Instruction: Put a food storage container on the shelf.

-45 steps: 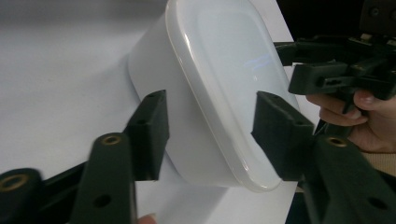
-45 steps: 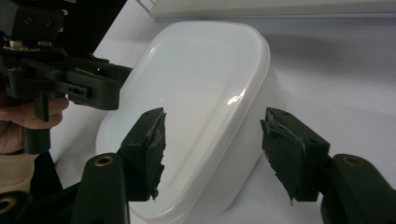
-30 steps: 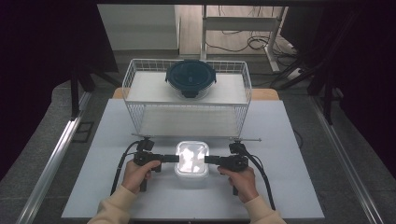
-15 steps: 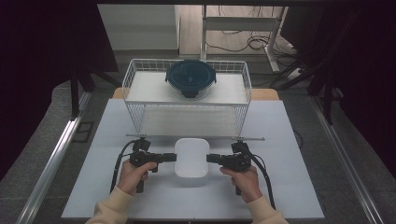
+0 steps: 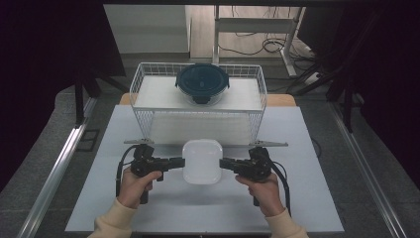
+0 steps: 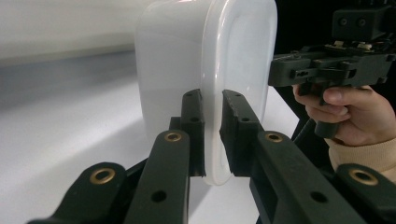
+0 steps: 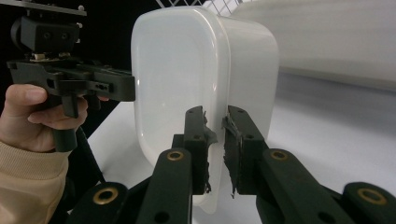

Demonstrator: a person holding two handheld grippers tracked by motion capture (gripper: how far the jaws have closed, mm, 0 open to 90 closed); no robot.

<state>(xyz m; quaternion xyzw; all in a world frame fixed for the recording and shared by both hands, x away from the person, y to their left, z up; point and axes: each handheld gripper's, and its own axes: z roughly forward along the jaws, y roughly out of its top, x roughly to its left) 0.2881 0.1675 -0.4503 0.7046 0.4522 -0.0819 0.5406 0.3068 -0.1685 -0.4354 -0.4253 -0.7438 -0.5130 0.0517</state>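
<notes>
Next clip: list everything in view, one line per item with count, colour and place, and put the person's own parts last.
Translucent white rectangular plastic container: one, white, held between the two grippers above the near half of the table.
Round dark teal lidded container: one, dark teal, on the shelf of the wire basket.
White wire basket rack: one, white, at the far side of the table.
White table top: one, white, under everything.
Left gripper: one, black, shut on the plastic container's rim at its left side.
Right gripper: one, black, shut on the rim at the opposite side.
Hands: two, in cream sleeves, coming in from the bottom edge.
</notes>
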